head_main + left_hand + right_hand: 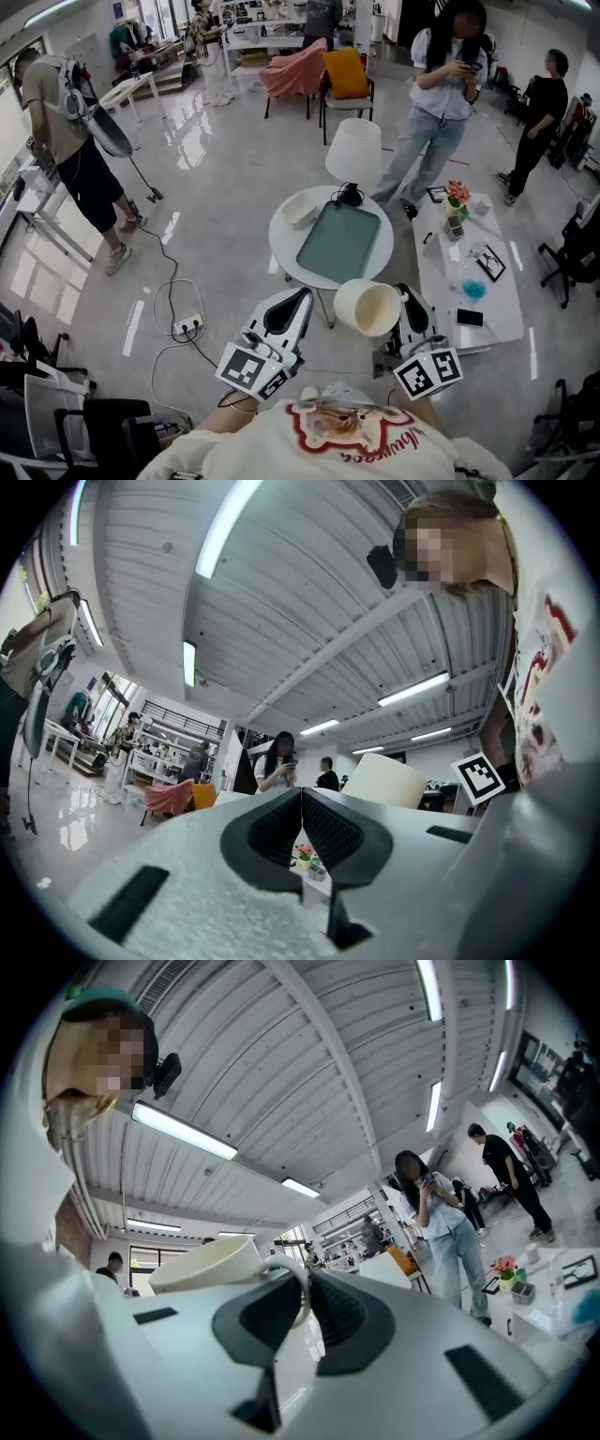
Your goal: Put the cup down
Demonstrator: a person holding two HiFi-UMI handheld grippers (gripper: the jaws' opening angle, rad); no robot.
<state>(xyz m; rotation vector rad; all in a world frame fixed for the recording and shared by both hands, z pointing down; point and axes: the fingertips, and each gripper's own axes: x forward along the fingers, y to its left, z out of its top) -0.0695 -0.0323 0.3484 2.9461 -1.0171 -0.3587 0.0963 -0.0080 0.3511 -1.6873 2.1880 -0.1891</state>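
Observation:
A cream cup (367, 307) hangs in the air in front of the round white table (281, 236), its mouth facing me in the head view. My right gripper (405, 296) is shut on the cup's handle (298, 1290); in the right gripper view the cup (202, 1262) sits to the left of the jaws. My left gripper (292, 302) is held up beside it, jaws closed together with nothing between them. The cup (384, 780) shows to the right in the left gripper view.
A green tray (338, 242), a white bowl (300, 208) and a white lamp (354, 152) are on the round table. A long white table (497, 300) with a flower pot and small items stands at the right. Several people stand around; cables and a power strip (186, 326) lie on the floor.

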